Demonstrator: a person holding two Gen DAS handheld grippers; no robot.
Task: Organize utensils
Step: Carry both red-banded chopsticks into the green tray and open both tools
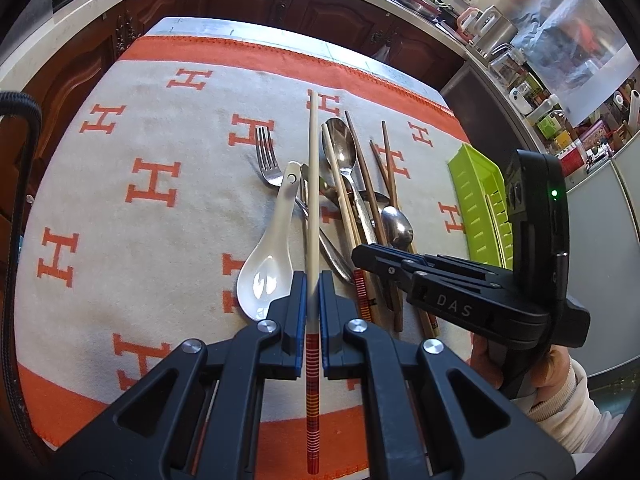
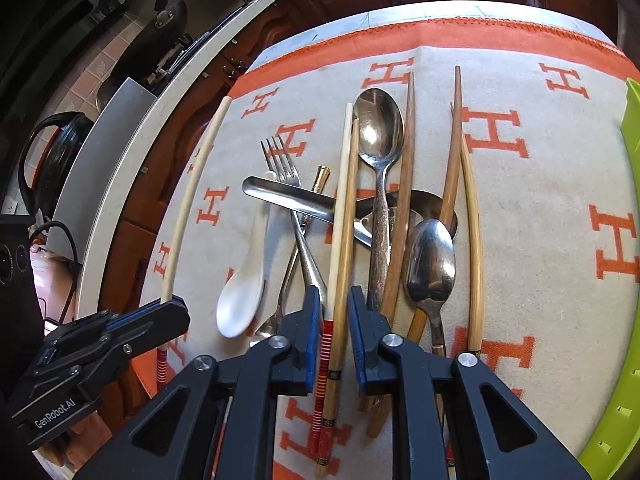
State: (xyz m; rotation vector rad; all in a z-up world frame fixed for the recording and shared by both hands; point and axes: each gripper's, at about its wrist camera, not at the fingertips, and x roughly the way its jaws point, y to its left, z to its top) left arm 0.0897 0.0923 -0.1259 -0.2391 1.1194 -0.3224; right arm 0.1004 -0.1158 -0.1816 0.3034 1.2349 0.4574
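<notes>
My left gripper (image 1: 314, 296) is shut on a cream chopstick with a red striped end (image 1: 313, 208), held above the pile; the chopstick also shows in the right wrist view (image 2: 192, 200). My right gripper (image 2: 334, 312) is open, low over the pile, its jaws either side of a second cream chopstick (image 2: 340, 208) and a bamboo chopstick (image 2: 346, 240). The pile holds a white ceramic spoon (image 1: 268, 256), a fork (image 1: 268, 160), metal spoons (image 2: 378, 128) (image 2: 432, 264) and brown wooden chopsticks (image 2: 404, 208). The right gripper shows in the left wrist view (image 1: 360, 254).
A lime green slotted tray (image 1: 484, 204) lies right of the pile, and its rim shows in the right wrist view (image 2: 632, 128). Everything rests on a cream and orange H-pattern cloth (image 1: 140, 220). Dark wood cabinets and cluttered counters surround the table.
</notes>
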